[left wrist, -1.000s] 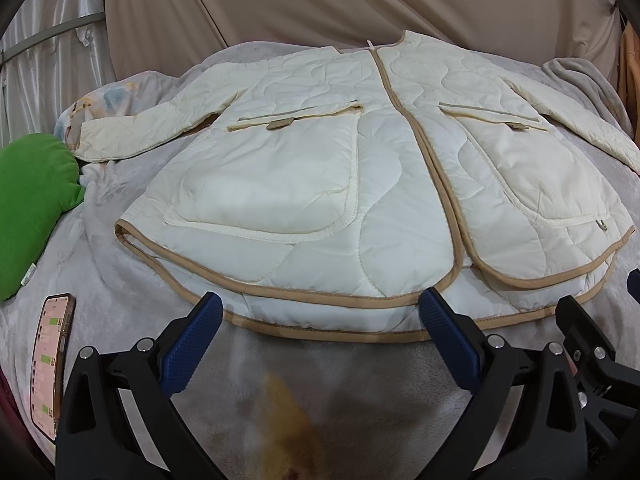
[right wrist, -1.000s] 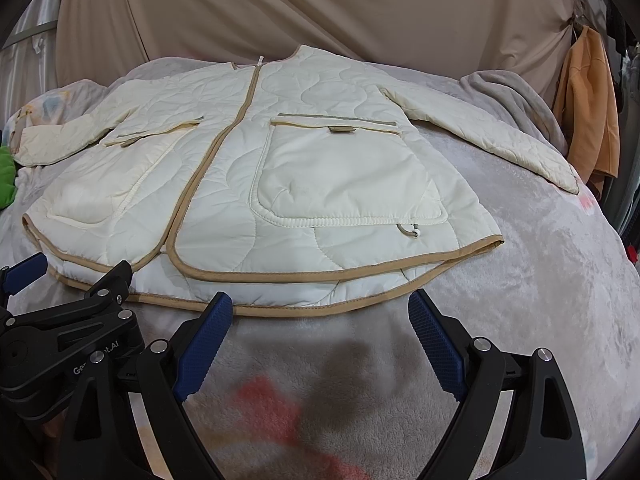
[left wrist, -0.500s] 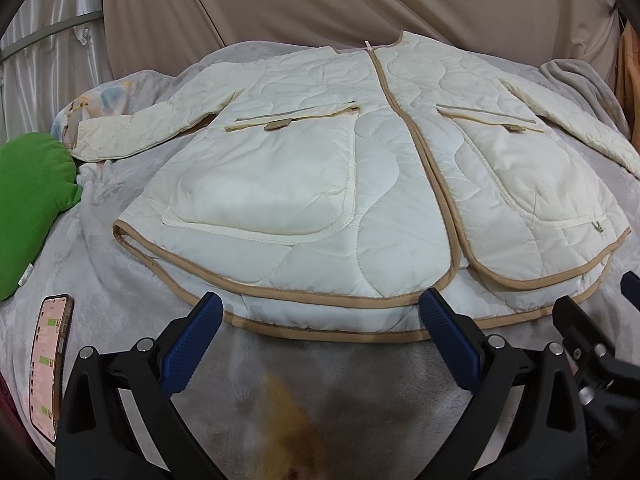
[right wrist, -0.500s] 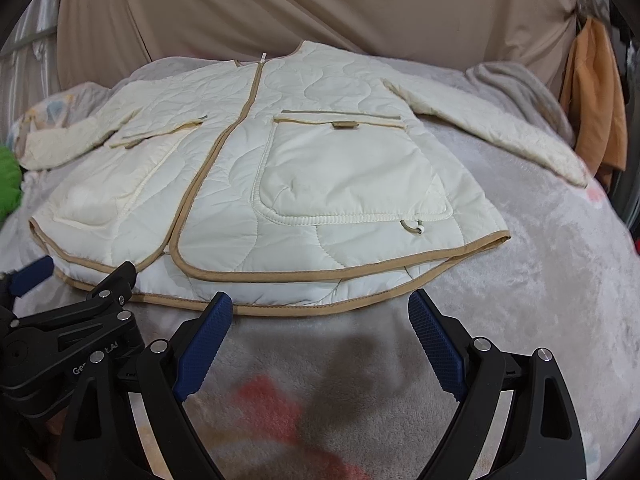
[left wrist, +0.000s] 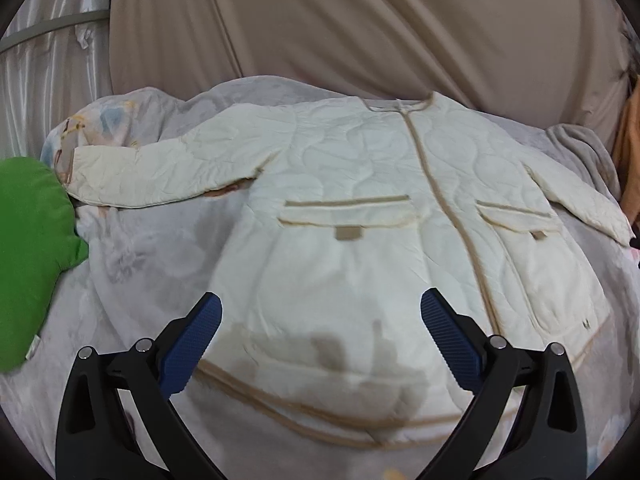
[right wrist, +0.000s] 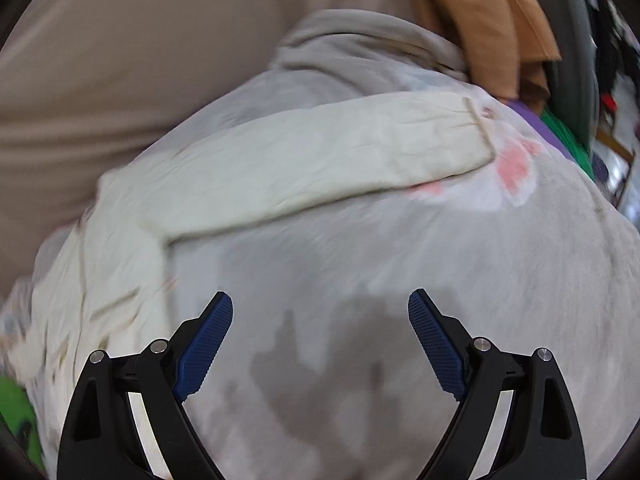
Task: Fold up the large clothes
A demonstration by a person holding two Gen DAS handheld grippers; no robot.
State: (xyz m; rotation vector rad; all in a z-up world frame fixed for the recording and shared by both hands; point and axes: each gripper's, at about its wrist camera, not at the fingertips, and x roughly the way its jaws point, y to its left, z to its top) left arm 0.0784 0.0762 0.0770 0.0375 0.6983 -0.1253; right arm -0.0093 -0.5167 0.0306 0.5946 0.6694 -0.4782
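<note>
Both grippers have advanced since a half second ago: the left wrist view, which then looked at the hem from short of it, now sits over the lower front panel, and the right wrist view has swung off the body toward a sleeve.

Filling most of the left view, the cream quilted jacket (left wrist: 360, 216) lies front-up and spread flat on the grey blanket (left wrist: 152, 248), its tan-bound zip line running from the collar at upper centre down to the right of the middle. Two flap pockets with tan trim sit at mid-frame. One sleeve (left wrist: 168, 172) stretches to the left edge, ending just beside the green cushion (left wrist: 32, 256); the tan-edged hem curves across the bottom between the fingers. Bare blanket lies open at lower left, and a beige curtain (left wrist: 360, 32) closes off the top.

In the blurred right view the other sleeve (right wrist: 328, 152) runs from centre left to its cuff at upper right, with bare blanket across the whole lower half. An orange garment (right wrist: 496, 20) hangs at the top right.

The left gripper (left wrist: 320, 344) has its blue pads wide apart over the jacket front, holding nothing. The right gripper (right wrist: 320, 344) is likewise spread, above bare blanket, below the sleeve.
</note>
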